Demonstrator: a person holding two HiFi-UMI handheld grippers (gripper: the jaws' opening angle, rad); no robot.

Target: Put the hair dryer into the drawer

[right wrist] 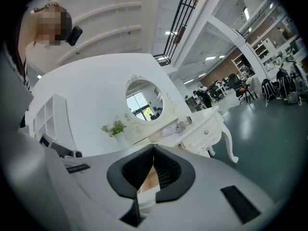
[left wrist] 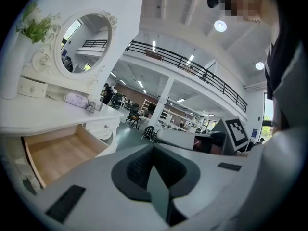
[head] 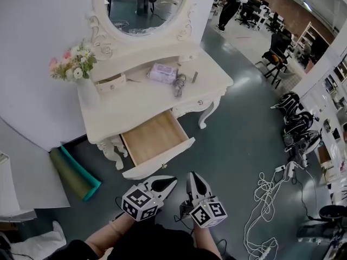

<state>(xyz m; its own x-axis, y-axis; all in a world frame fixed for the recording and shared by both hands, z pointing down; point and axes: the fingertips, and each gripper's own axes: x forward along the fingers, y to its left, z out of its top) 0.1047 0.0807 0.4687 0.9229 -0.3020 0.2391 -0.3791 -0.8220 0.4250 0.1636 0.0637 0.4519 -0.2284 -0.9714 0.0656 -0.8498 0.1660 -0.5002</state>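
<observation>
No legible text, labels or numbers

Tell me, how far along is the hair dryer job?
Done: the wood-lined white drawer stands open. In hand: nothing; the left hand-held gripper and right hand-held gripper are shut, empty, before it. Left: the pale lilac hair dryer lies on the white tabletop, not yet grasped.

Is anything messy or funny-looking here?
Only a little. The drawer hangs pulled out and empty, the hair dryer lies on the tabletop, and white cables sprawl tangled on the floor.
</observation>
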